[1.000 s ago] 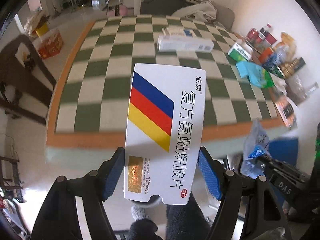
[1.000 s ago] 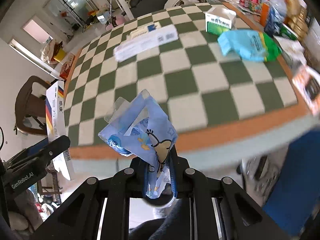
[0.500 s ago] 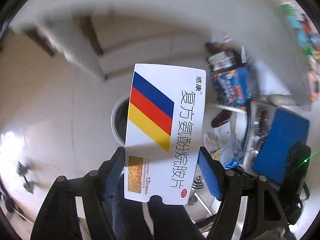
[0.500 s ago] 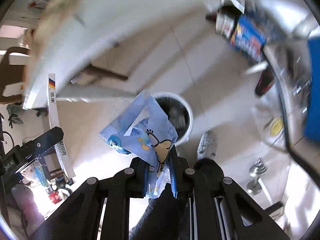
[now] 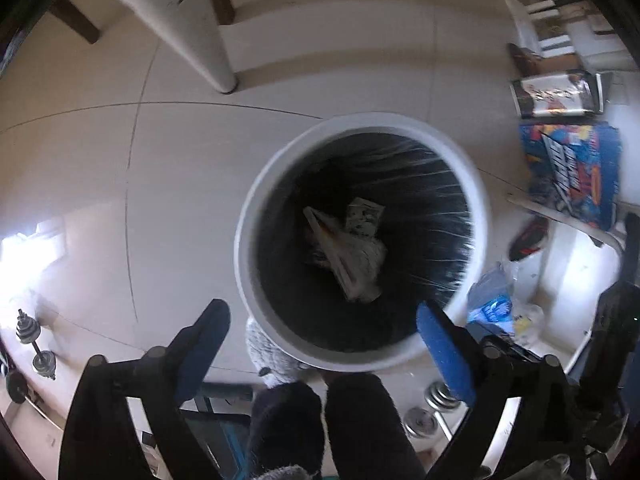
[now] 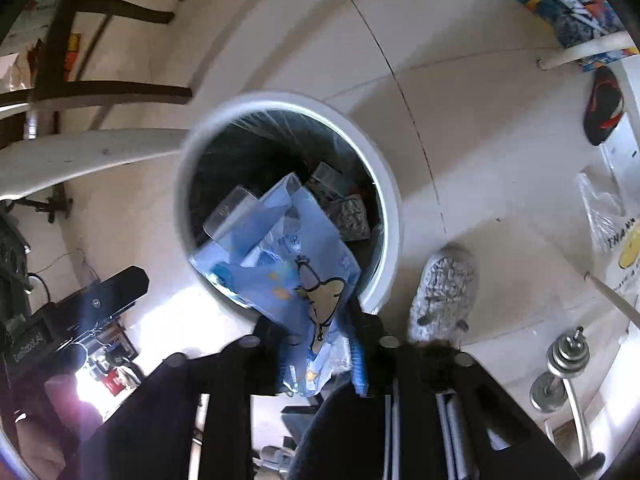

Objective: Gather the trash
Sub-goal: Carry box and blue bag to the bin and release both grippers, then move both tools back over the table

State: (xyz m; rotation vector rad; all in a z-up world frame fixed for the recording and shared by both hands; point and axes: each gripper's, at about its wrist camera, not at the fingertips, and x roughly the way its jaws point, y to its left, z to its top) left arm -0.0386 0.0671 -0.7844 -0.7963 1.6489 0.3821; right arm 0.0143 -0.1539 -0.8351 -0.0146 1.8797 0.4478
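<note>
A second ago both grippers were up over the checked bench; now they point down into the white bin (image 5: 362,248) on the floor, so whatever is let go falls in. The left gripper (image 5: 322,340) has just opened wide and empty, its medicine box gone. The right gripper (image 6: 320,344) is just loosening around the blue wrapper (image 6: 288,256), over the bin's six o'clock edge; a grey slipper (image 6: 442,292) sits just beside at four o'clock.

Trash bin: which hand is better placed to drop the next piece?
Right: the right gripper, jaws just opening, has the blue wrapper between them over the trash bin; the left gripper, just opened, is empty.
</note>
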